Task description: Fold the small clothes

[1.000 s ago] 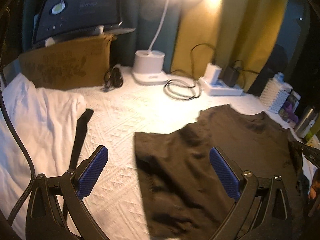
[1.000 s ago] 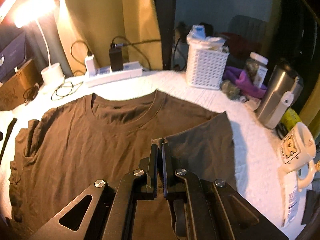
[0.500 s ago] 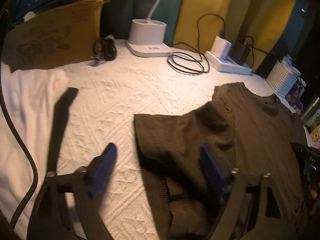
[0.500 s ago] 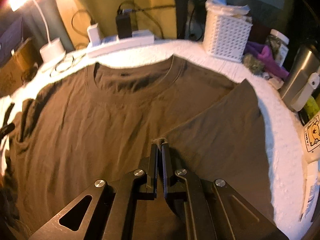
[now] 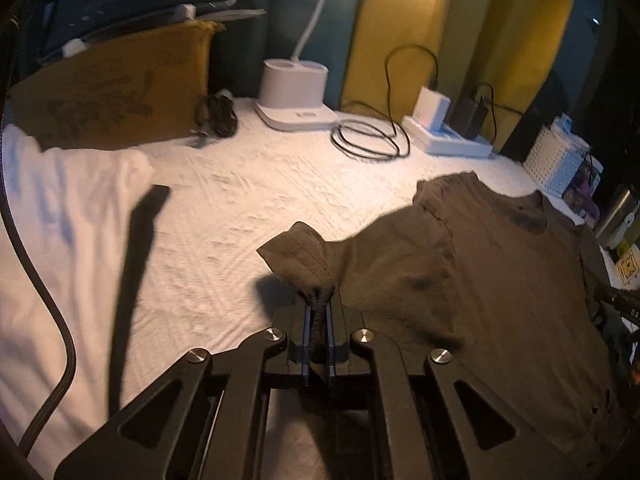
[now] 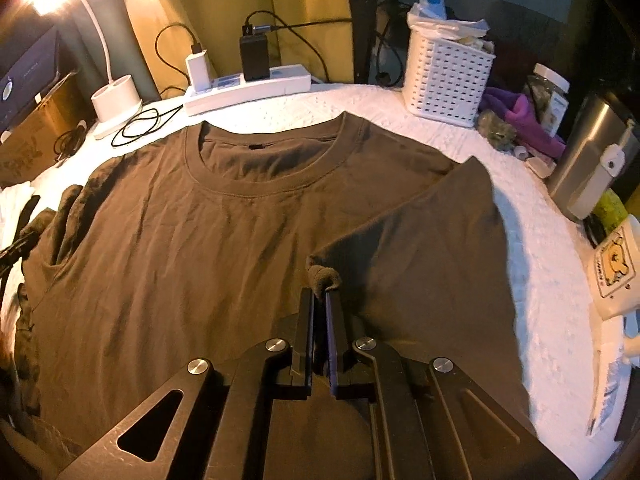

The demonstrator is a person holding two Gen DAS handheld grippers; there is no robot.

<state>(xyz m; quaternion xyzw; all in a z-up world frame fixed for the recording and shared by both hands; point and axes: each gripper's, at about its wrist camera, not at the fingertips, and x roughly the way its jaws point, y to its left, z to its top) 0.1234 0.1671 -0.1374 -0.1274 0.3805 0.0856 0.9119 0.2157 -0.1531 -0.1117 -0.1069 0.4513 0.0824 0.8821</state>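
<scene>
Both tools, left tool (image 5: 319,312) and right tool (image 6: 320,300), clamp brown t-shirt (image 6: 192,240).

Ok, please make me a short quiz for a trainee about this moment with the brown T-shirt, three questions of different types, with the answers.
1. True or false: the left gripper is shut on a bunched sleeve of the brown T-shirt.
2. Multiple choice: what stands behind the T-shirt collar in the right wrist view? A) a white power strip with two chargers plugged in; B) a red kettle; C) a stack of plates.
3. Fill in: the right gripper holds the right sleeve, which lies folded ______ the shirt body.

Key: 1 true; 2 A; 3 over (onto).
</scene>
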